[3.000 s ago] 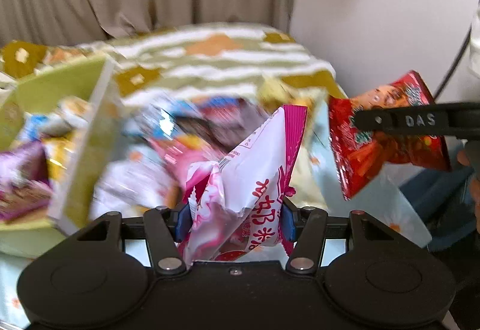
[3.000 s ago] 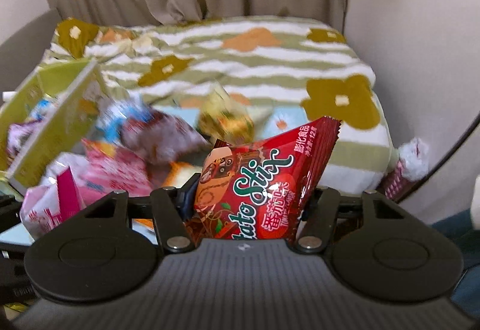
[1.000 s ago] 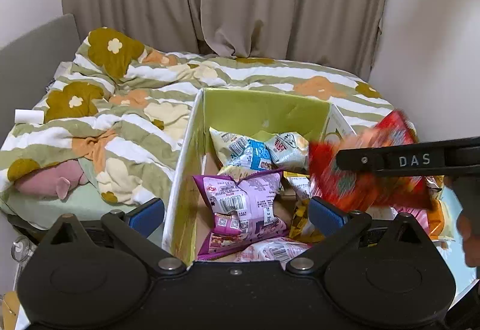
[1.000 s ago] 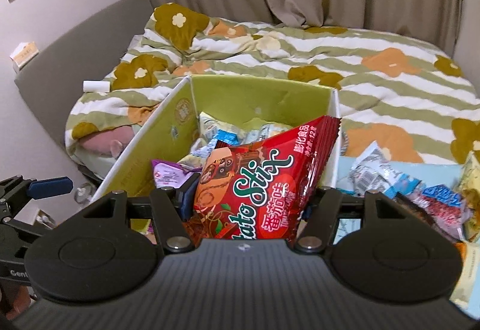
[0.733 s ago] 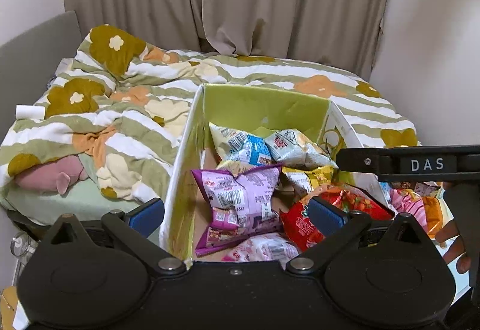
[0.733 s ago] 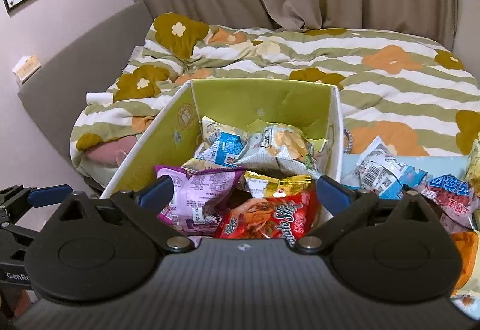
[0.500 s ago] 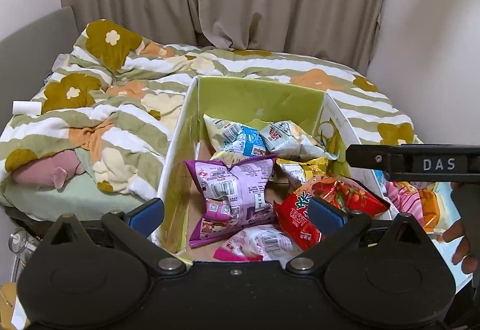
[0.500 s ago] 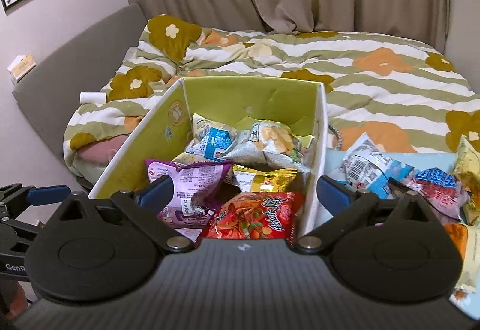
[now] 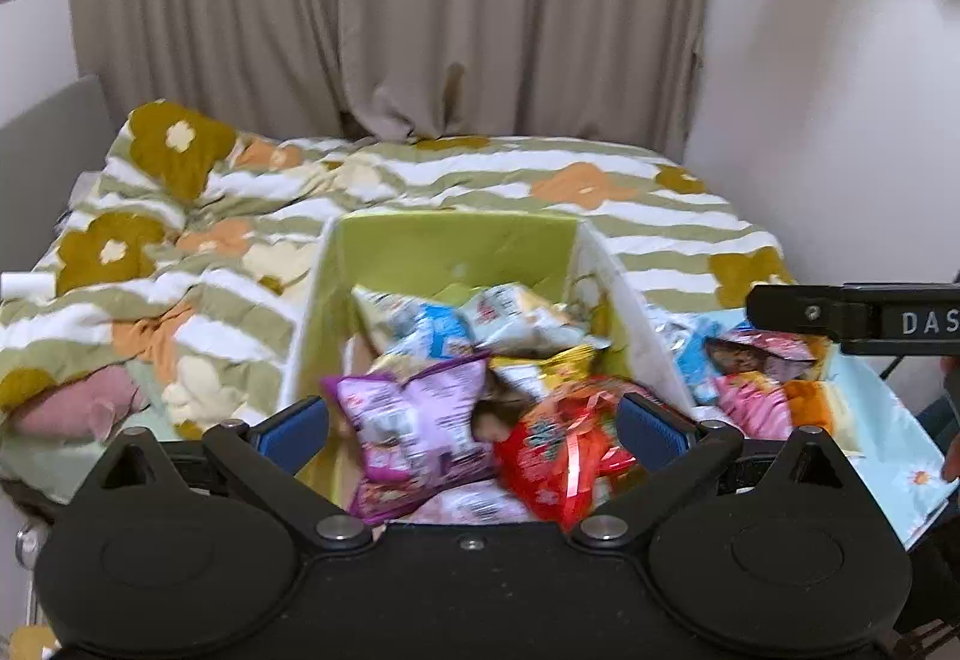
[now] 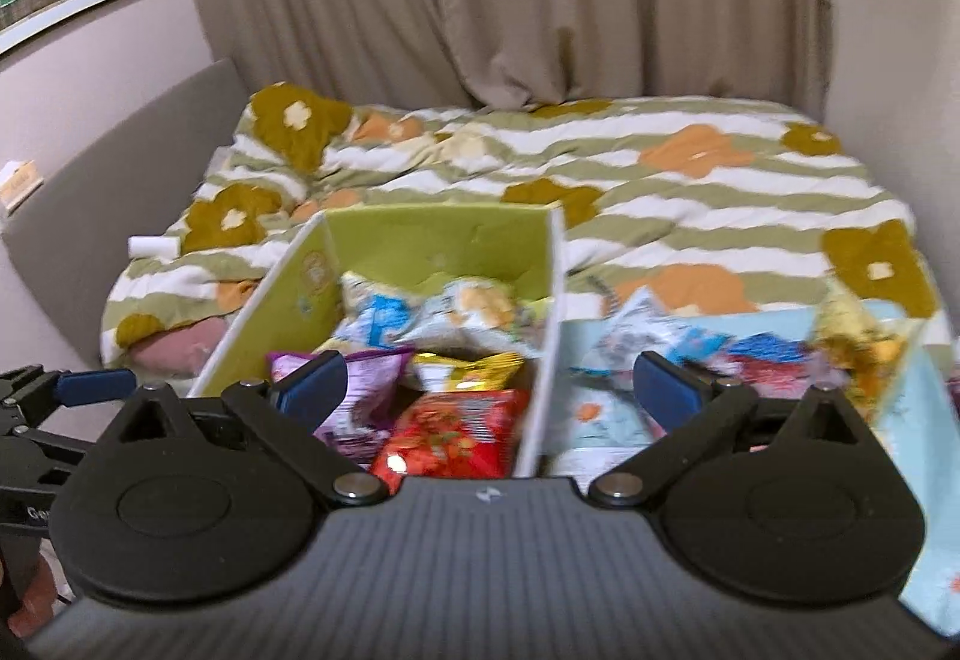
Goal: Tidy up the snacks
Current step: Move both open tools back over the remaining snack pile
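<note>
left tool (image 9: 471, 429) spread wide, right tool (image 10: 489, 384) likewise

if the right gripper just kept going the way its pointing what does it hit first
Most likely the near end of the green box, around its right wall, or the red snack bag just inside. The right gripper is open and empty; depth is hard to judge.
</note>
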A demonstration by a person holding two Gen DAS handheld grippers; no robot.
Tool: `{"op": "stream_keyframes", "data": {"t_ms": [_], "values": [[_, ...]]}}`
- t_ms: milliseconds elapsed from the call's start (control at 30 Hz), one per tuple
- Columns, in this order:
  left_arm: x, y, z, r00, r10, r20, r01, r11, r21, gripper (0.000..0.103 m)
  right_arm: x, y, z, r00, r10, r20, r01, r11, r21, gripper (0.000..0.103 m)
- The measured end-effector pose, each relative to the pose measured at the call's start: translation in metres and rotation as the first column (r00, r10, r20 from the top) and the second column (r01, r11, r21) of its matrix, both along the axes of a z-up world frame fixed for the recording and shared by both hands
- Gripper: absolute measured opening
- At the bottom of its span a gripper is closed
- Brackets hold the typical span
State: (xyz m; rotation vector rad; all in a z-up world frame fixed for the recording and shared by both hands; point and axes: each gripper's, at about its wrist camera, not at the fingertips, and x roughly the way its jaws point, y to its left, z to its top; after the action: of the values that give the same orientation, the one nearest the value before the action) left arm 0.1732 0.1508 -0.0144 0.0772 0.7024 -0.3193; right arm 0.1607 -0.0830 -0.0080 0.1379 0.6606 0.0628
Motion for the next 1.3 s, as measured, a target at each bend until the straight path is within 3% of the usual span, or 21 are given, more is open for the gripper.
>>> {"op": "stream_keyframes", "data": {"t_ms": [333,633,1033,1300], "values": [[-0.006,-0.075,0.008,0.994,-0.111,0.018,0.111,0.994,-0.006,0.103,-0.031,-0.089,0.018,0.987,-0.157,0.023,0.158,0.985,-0.07,0.103],[-0.003,-0.178,-0.011,0.987,-0.154,-0.051,0.155,0.988,-0.004,0.103,-0.03,-0.175,-0.006,0.977,-0.208,-0.05,0.206,0.977,-0.052,0.103],[0.029,-0.269,-0.073,0.988,-0.032,-0.152,0.041,0.998,0.055,0.103,0.006,-0.251,-0.065,0.967,-0.17,-0.188,0.176,0.984,0.014,0.103],[0.046,-0.305,-0.122,0.983,0.051,-0.174,-0.021,0.985,0.17,0.103,0.04,-0.273,-0.118,0.953,-0.116,-0.281,0.142,0.987,0.074,0.103]]}}
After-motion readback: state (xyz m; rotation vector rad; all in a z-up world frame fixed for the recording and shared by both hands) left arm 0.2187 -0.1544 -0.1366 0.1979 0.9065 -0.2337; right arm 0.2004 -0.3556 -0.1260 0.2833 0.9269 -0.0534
